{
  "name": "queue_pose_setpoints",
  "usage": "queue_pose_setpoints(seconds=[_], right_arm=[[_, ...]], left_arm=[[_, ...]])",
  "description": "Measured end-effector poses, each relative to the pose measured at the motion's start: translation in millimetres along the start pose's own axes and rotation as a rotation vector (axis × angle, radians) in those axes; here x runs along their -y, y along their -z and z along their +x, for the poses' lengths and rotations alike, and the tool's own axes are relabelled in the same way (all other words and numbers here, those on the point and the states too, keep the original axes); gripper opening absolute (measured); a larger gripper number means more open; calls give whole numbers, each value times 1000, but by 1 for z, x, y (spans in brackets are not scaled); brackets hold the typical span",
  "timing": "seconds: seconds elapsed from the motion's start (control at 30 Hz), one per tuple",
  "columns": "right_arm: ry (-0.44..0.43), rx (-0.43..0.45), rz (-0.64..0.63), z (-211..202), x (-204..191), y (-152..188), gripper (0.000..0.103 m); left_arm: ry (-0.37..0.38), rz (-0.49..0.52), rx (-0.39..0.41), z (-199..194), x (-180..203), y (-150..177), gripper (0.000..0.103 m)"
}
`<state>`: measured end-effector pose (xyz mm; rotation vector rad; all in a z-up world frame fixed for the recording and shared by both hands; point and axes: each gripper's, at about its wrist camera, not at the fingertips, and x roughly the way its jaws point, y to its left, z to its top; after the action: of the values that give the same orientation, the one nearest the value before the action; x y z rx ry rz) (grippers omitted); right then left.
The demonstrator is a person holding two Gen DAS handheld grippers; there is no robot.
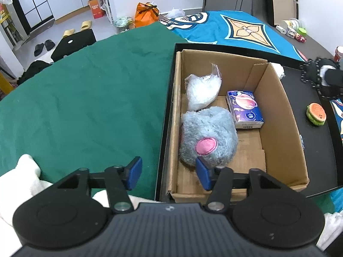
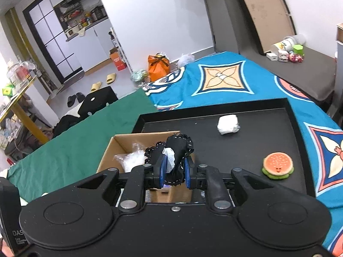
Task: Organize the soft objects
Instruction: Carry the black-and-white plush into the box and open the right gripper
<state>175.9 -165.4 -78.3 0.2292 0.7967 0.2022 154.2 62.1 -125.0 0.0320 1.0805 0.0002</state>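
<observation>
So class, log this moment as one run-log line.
left gripper: open, empty | right gripper: shut on black pouch | cardboard box: plush, tissues, bag

Around you: white walls (image 2: 150, 10), a pale floor (image 2: 94, 79) with yellow slippers (image 2: 111, 78), a black-framed glass door (image 2: 53, 40), kitchen shelving (image 2: 83, 19), and an orange bag (image 2: 158, 67) beside the blue patterned cloth (image 2: 223, 81).

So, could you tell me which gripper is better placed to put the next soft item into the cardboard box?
The right gripper: its jaws are already shut on the black pouch, held near the cardboard box. The left gripper is open and empty.
</observation>
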Motion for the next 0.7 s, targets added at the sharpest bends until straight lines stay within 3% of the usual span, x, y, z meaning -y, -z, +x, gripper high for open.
queue_pose_setpoints(seconds=[0.3, 0.5, 0.7], right_arm=[[-11, -22, -32, 15, -26, 0, 18], [-16, -24, -34, 24, -39, -7, 19], [-27, -42, -82, 30, -54, -10, 35]], left_arm=[[62, -47, -18, 7, -11, 2, 10], [82, -48, -7, 7, -13, 3, 9], [100, -70, -8, 9, -17, 3, 9]])
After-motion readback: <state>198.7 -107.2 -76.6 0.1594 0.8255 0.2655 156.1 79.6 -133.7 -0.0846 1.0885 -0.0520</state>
